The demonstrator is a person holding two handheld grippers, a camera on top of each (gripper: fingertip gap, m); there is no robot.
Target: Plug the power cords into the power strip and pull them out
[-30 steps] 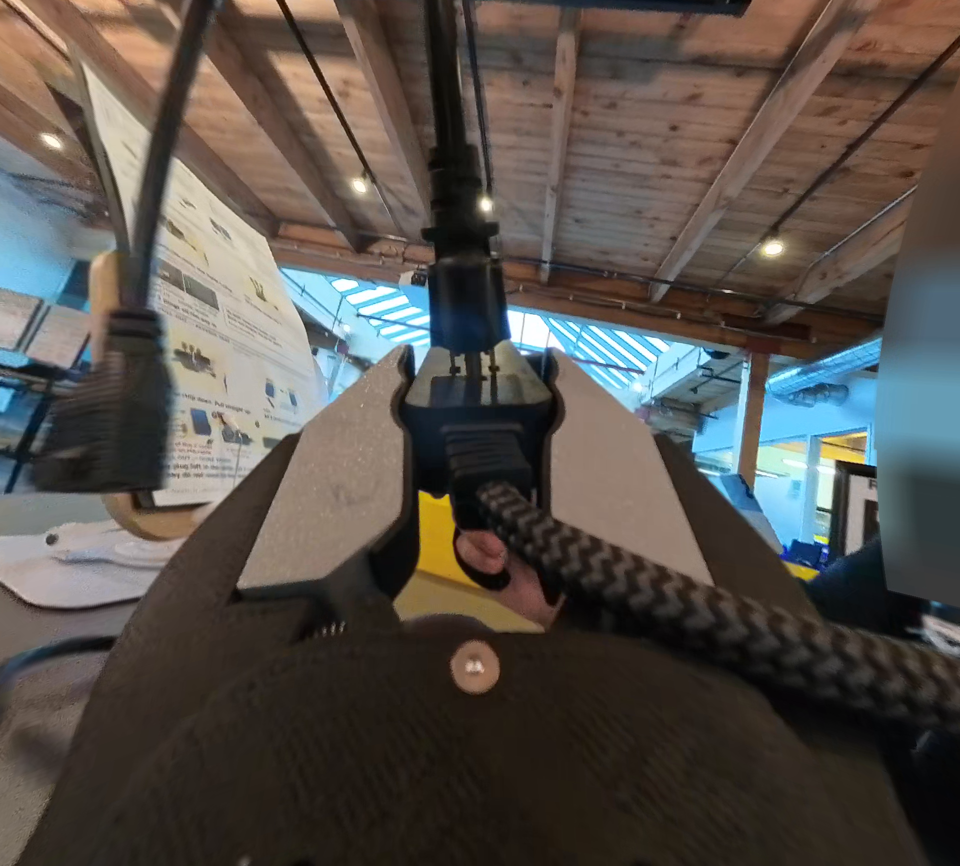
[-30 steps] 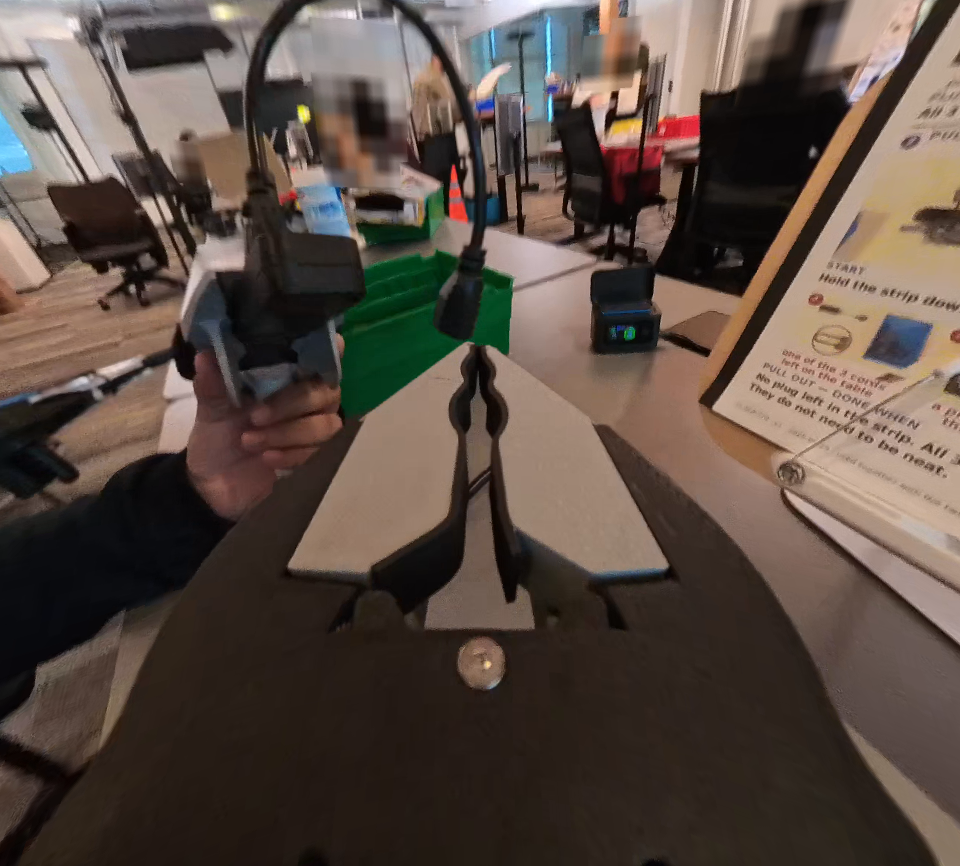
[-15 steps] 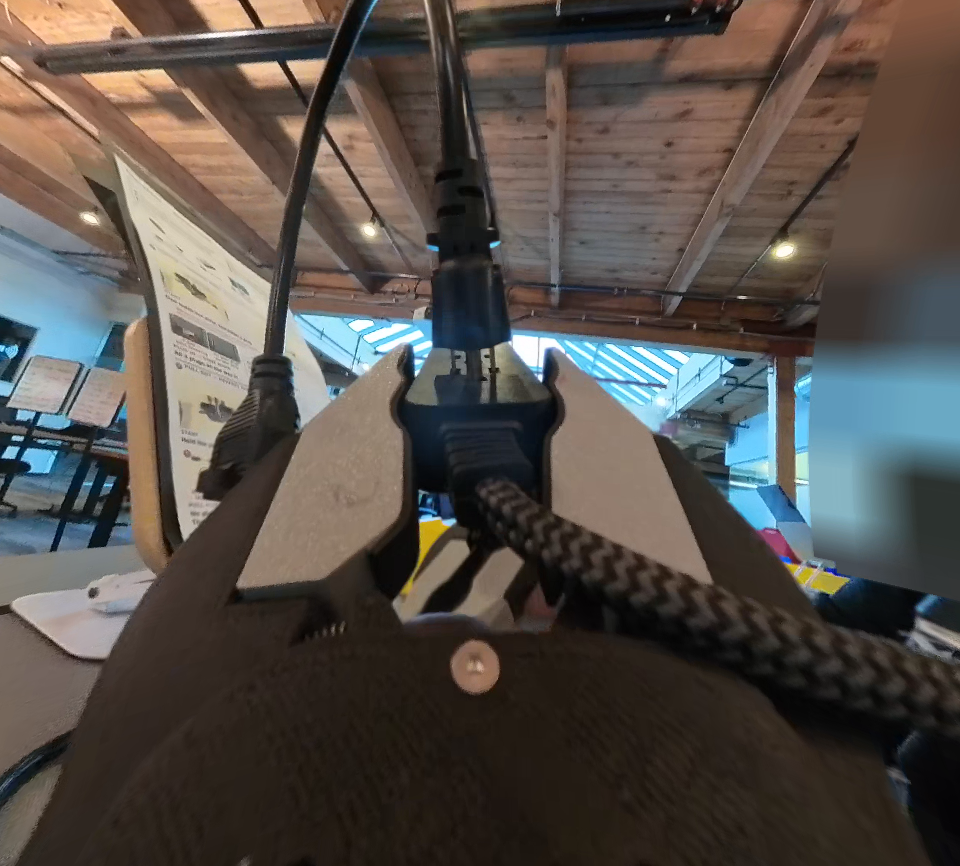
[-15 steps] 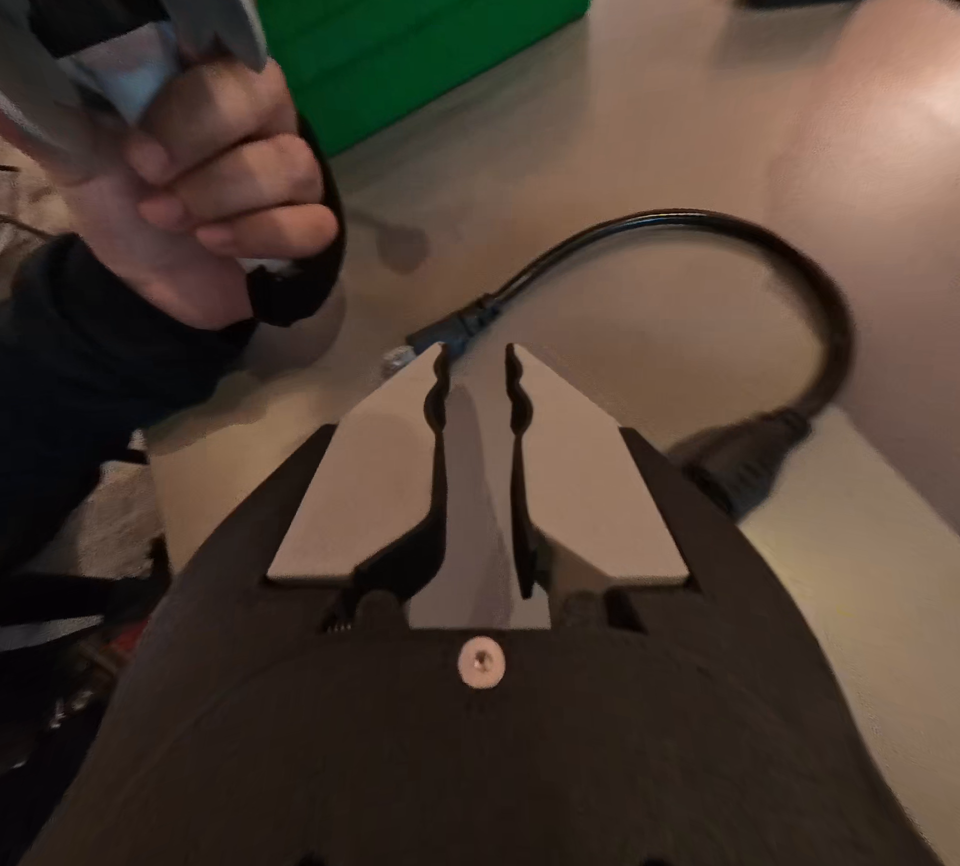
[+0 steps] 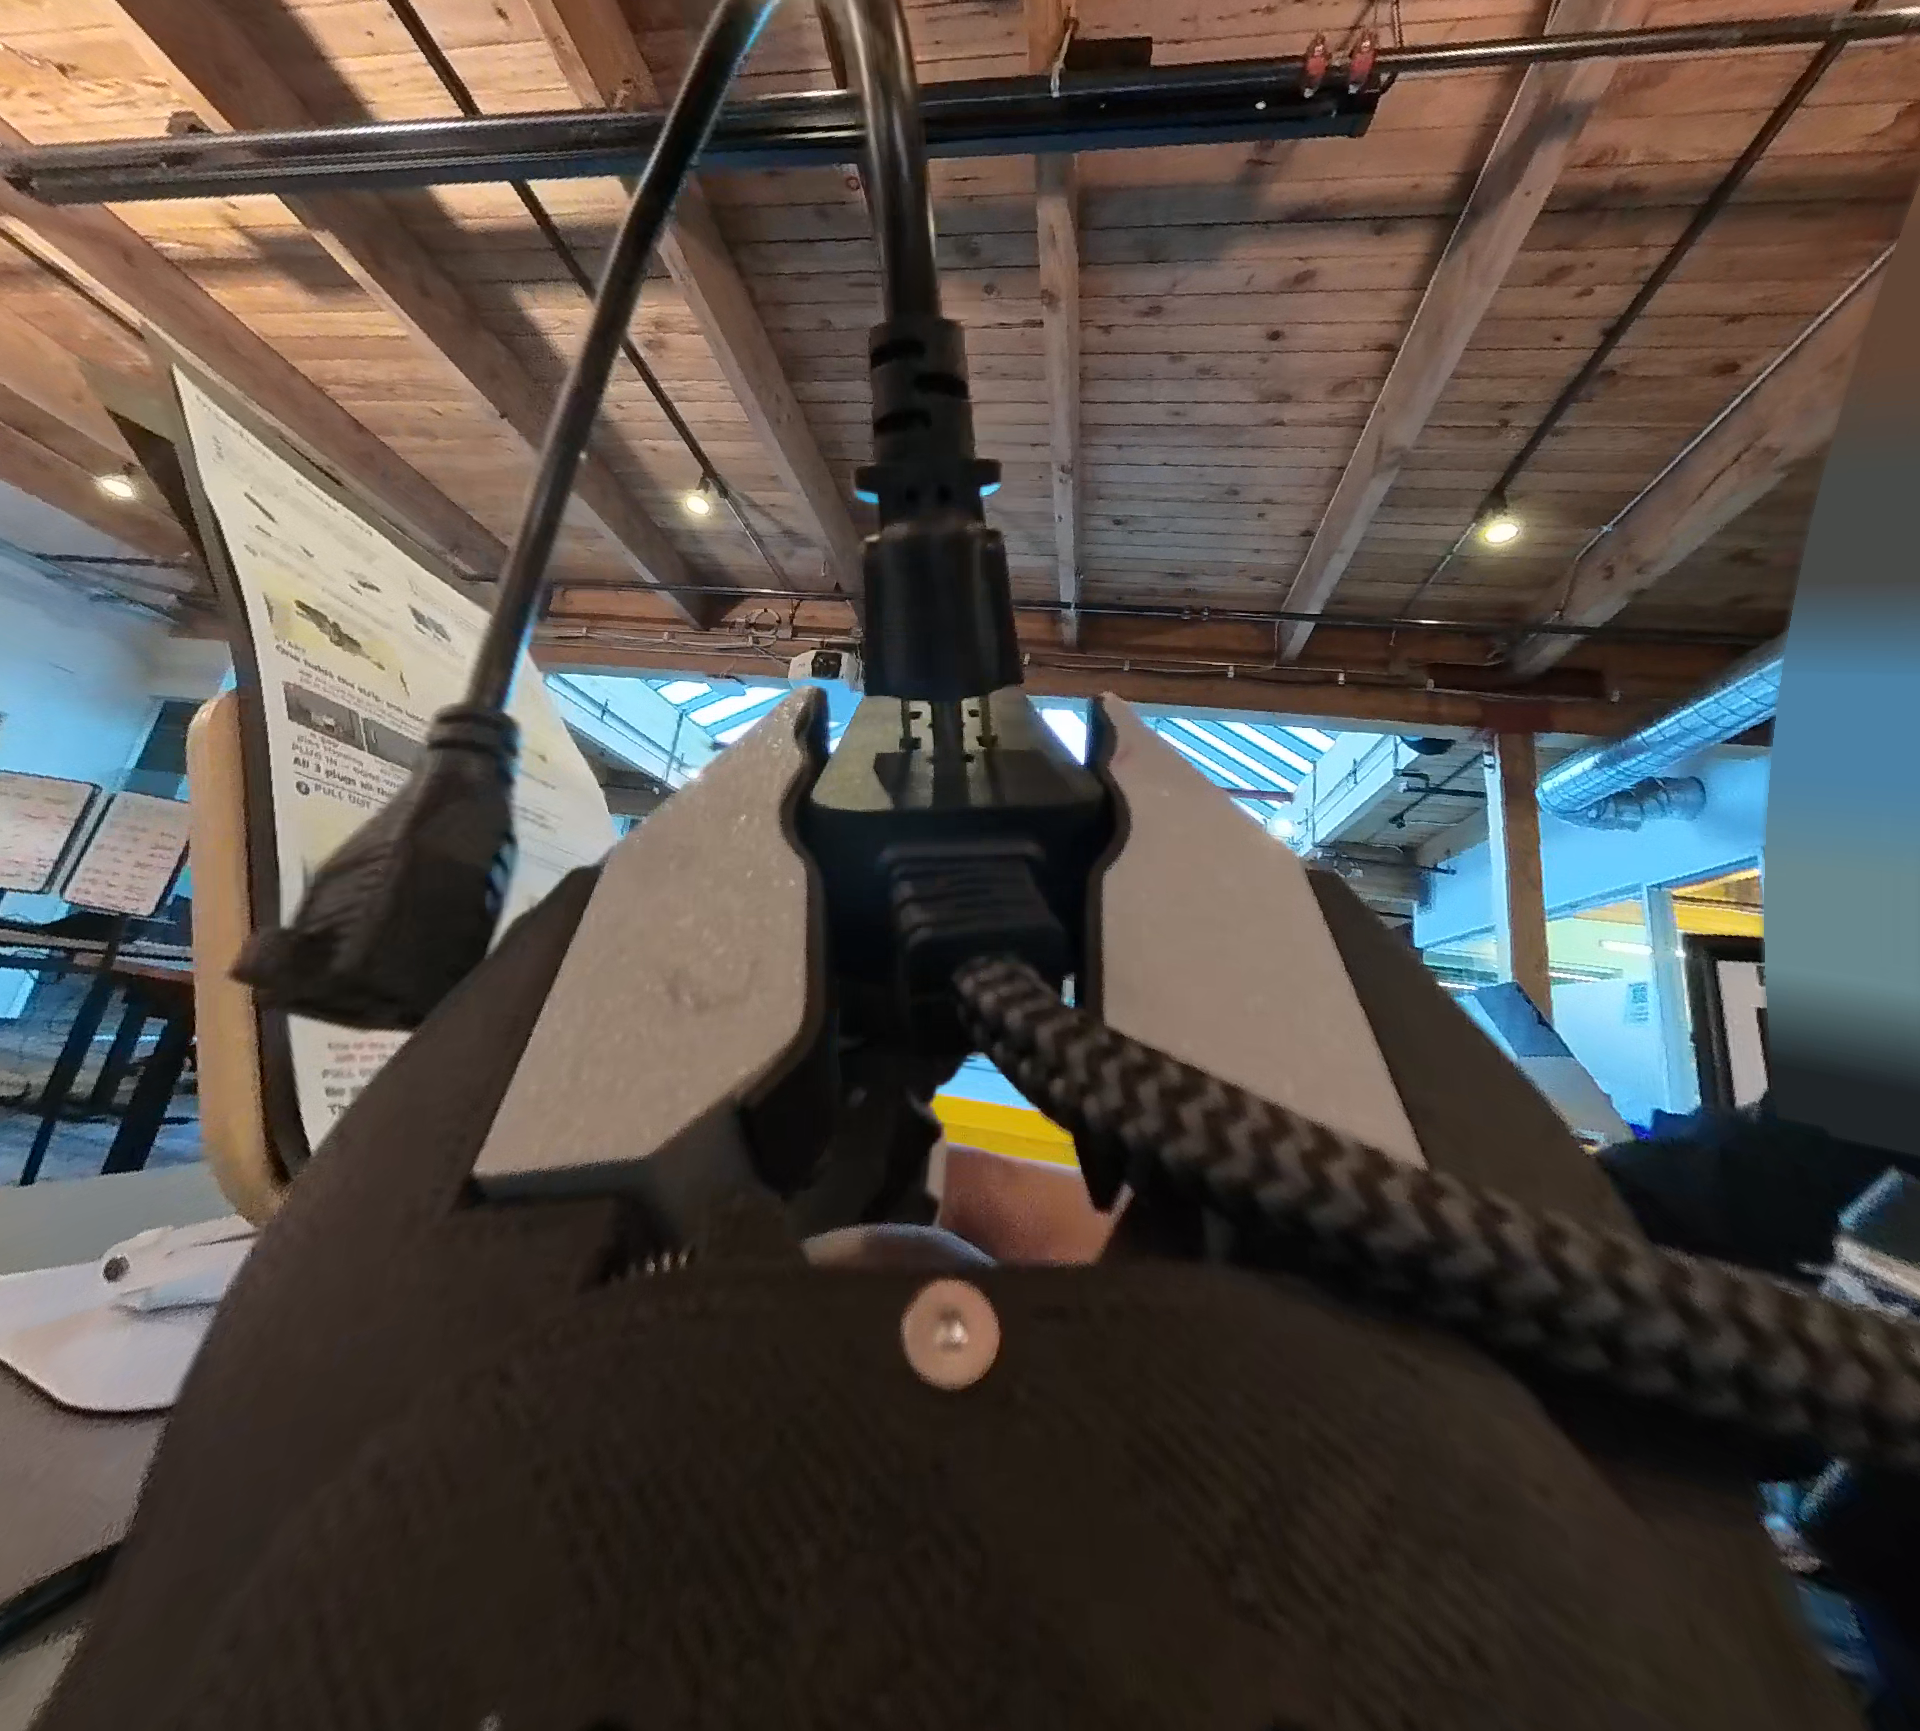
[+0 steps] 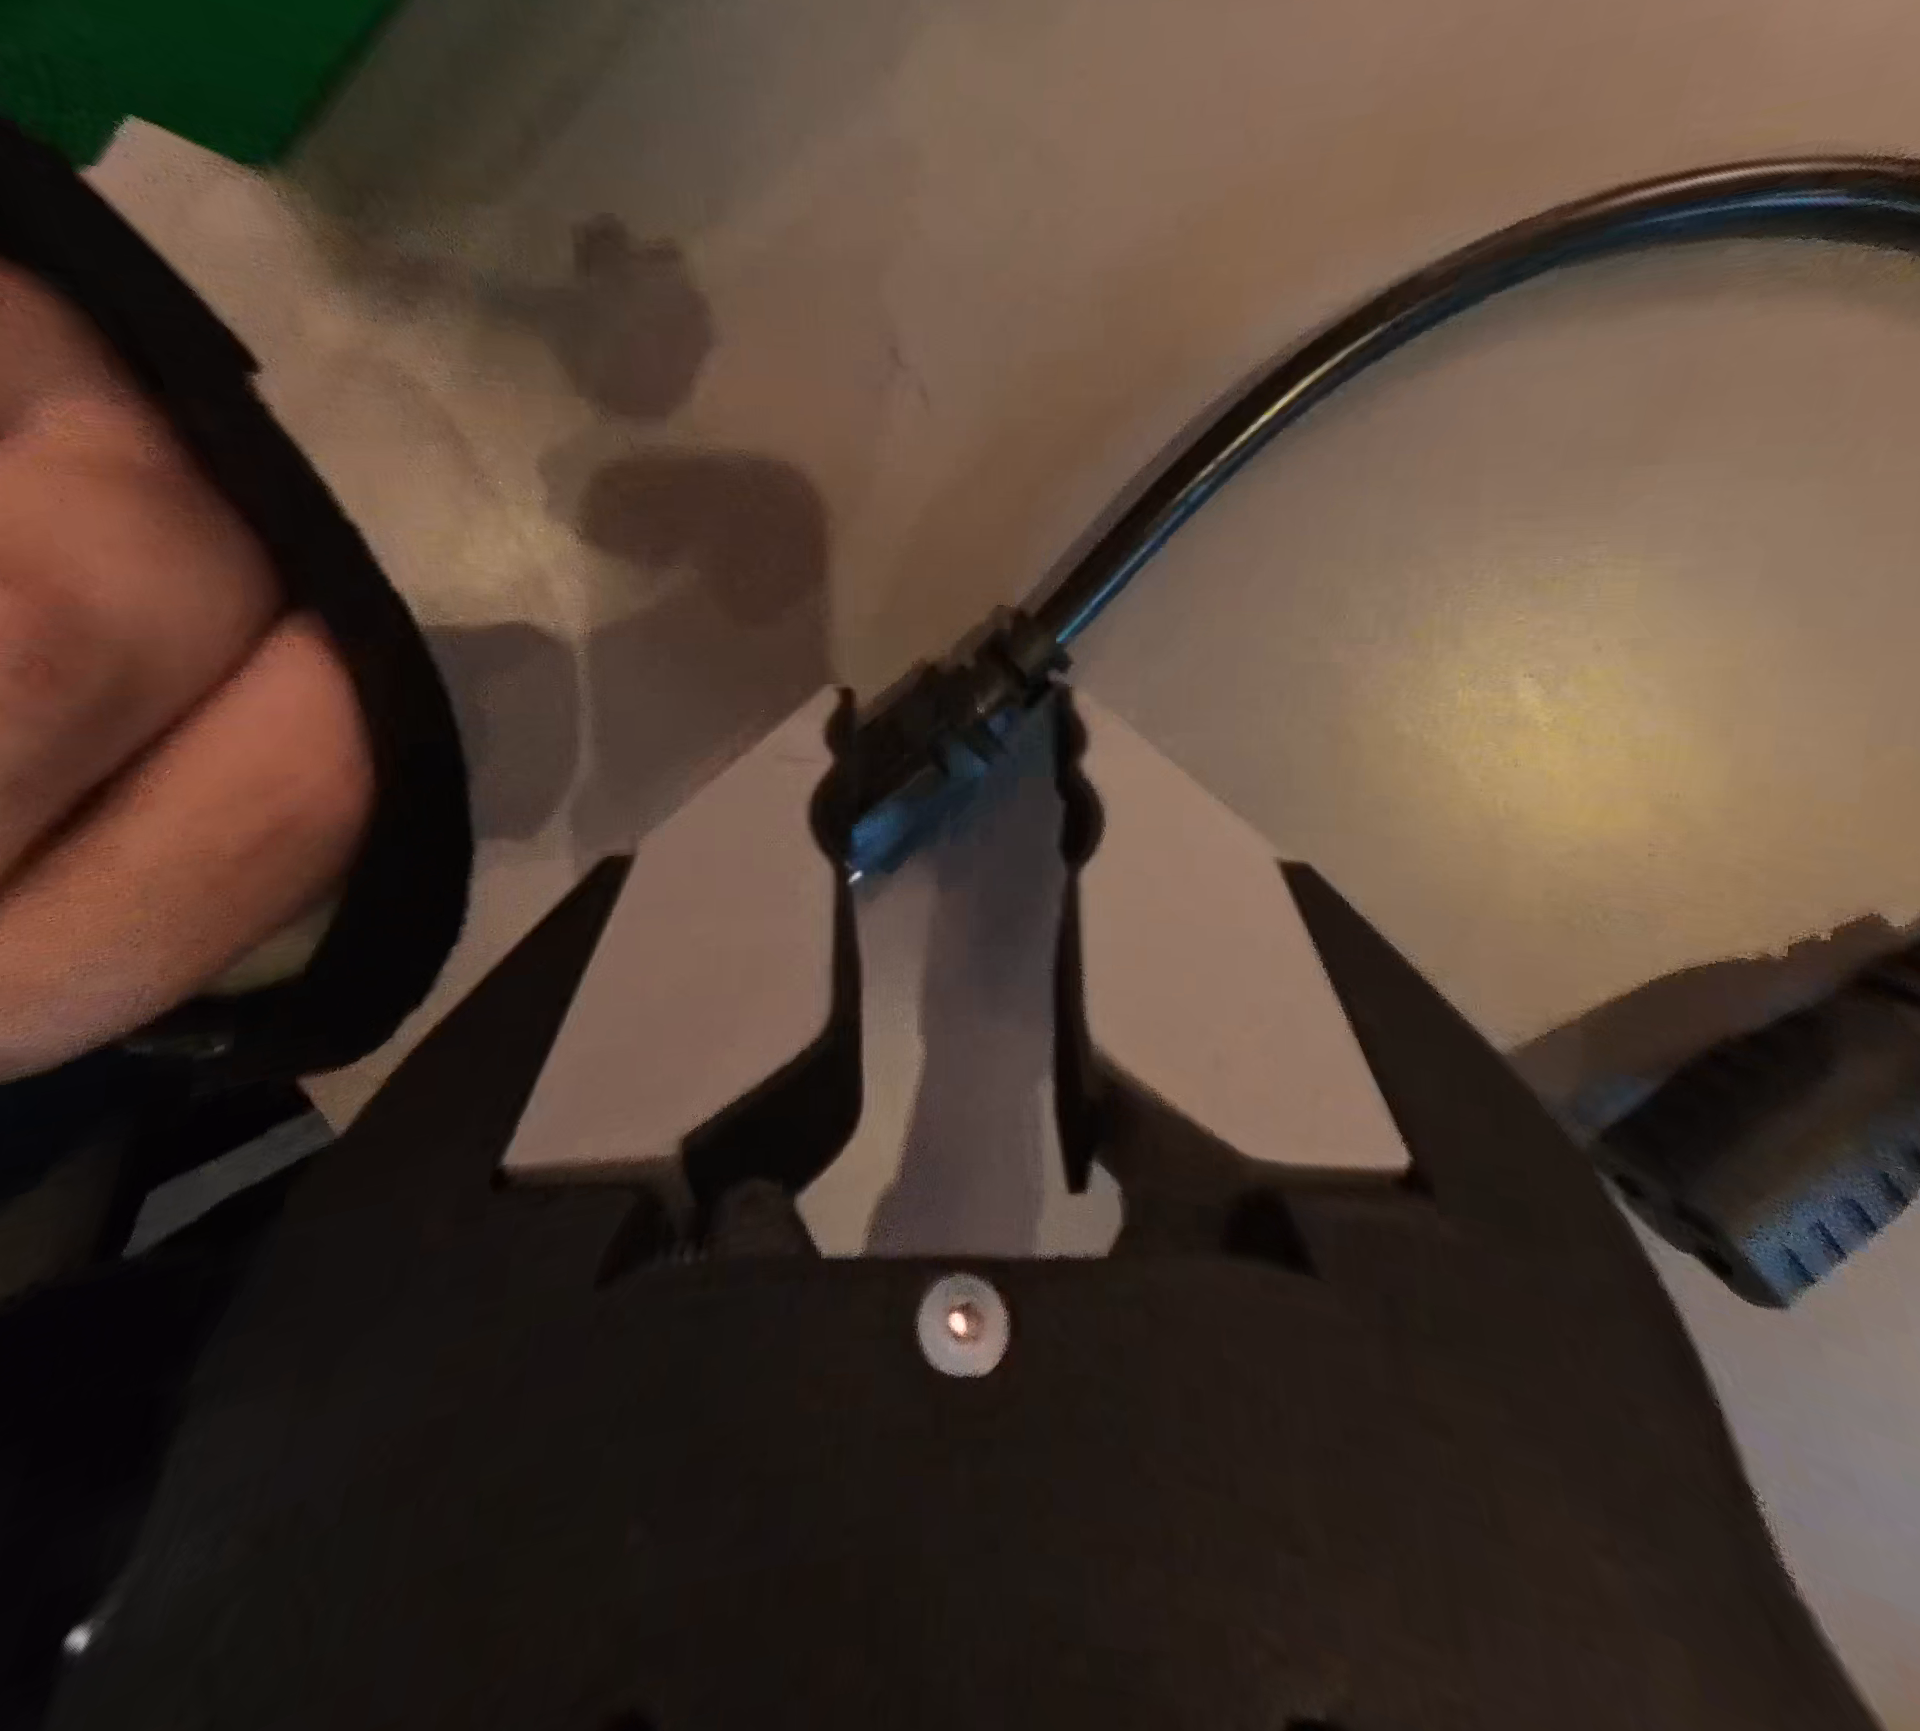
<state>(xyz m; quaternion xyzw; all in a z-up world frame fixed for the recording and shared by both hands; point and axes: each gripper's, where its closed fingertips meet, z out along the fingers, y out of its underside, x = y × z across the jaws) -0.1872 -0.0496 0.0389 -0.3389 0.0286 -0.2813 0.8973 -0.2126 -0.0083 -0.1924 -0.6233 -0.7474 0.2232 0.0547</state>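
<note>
Between right gripper point(image 6: 951, 751) open fingers, black plug point(image 6: 935, 746), left gripper point(image 5: 956, 751) clamping power strip point(image 5: 951, 808)

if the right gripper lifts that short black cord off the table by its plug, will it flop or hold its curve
Probably holds much of its curve: the short black cord lies in a smooth arc on the table, as thick jacketed cable does. The bulky connector at its far end will likely sag and swing. The plug sits skewed between the open right gripper, so it may twist when pinched.
</note>
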